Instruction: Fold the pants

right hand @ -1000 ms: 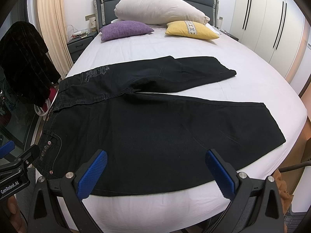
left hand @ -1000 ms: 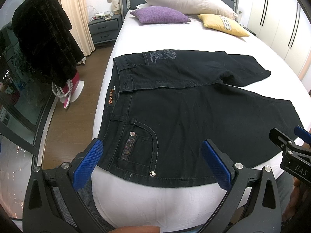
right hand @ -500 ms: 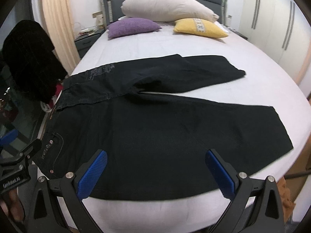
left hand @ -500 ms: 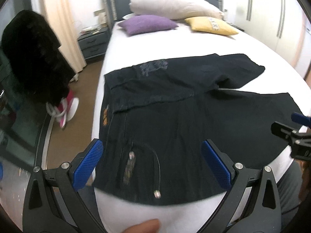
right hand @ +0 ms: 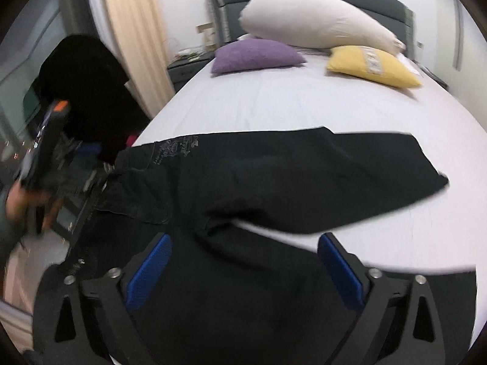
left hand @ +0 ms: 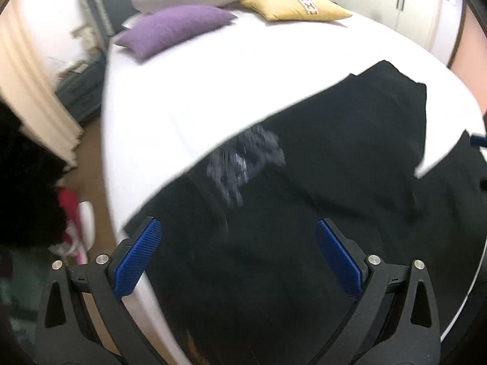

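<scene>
Black jeans point(left hand: 304, 188) lie spread flat on the white bed point(left hand: 213, 70), waist to the left, legs to the right. In the left wrist view my left gripper point(left hand: 239, 255) is open and empty over the waist end, near the grey embroidered pocket point(left hand: 246, 158). In the right wrist view the jeans point(right hand: 274, 176) fill the foreground, and my right gripper point(right hand: 243, 269) is open and empty over the crotch and near leg. The left gripper point(right hand: 42, 143) shows blurred at the left edge of that view. Both views are motion-blurred.
A purple cushion point(right hand: 255, 54), a yellow cushion point(right hand: 371, 65) and a large white pillow point(right hand: 316, 24) lie at the headboard. A nightstand point(left hand: 79, 91) and a curtain point(left hand: 30, 103) stand left of the bed. Dark clothing point(right hand: 85, 88) hangs at the left.
Both grippers have moved forward and lower over the jeans, so the jeans look much closer. The left gripper has swung toward the waist's far side. Both stay open.
</scene>
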The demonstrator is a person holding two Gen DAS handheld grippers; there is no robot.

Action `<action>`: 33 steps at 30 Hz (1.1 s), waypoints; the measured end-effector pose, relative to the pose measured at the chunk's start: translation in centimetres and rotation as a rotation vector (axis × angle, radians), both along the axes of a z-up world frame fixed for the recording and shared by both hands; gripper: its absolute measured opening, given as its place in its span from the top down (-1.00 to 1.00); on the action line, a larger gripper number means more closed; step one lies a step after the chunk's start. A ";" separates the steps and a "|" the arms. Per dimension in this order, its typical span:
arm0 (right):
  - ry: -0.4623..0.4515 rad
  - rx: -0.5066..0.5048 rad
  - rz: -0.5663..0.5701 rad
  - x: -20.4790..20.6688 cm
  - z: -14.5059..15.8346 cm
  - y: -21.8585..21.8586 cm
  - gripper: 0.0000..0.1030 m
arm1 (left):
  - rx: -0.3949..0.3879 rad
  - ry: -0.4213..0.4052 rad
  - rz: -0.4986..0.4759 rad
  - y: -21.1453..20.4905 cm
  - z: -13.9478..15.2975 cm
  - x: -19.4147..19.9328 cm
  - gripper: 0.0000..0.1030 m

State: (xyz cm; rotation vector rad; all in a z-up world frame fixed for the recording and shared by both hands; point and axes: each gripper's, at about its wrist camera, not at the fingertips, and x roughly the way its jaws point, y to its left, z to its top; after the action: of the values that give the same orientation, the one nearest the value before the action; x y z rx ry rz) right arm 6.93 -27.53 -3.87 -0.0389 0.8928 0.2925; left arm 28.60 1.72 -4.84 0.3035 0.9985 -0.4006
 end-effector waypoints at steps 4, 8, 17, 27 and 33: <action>0.036 0.006 0.111 2.9 -1.0 -0.1 -0.60 | -0.036 0.135 -0.069 -0.2 -2.5 8.0 -0.87; 0.065 0.027 0.187 5.1 -2.0 -0.5 -0.50 | -0.059 0.257 -0.131 0.3 -5.2 12.7 -0.35; 0.070 0.047 0.252 7.7 -3.0 -0.2 -0.46 | -0.060 0.349 -0.168 1.7 -7.7 17.5 -0.24; 0.065 0.033 0.325 10.6 -2.6 1.0 -0.28 | -0.049 0.388 -0.163 2.5 -8.9 19.7 0.75; 0.052 -0.036 0.382 15.1 -2.0 3.0 -0.17 | -0.024 0.215 -0.166 2.3 -7.0 17.0 0.87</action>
State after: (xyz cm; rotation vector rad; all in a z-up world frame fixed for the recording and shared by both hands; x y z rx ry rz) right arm 21.99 -24.57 -5.82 -0.2381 0.9396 0.6356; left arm 45.63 4.06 -11.80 0.3273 1.1818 -0.6056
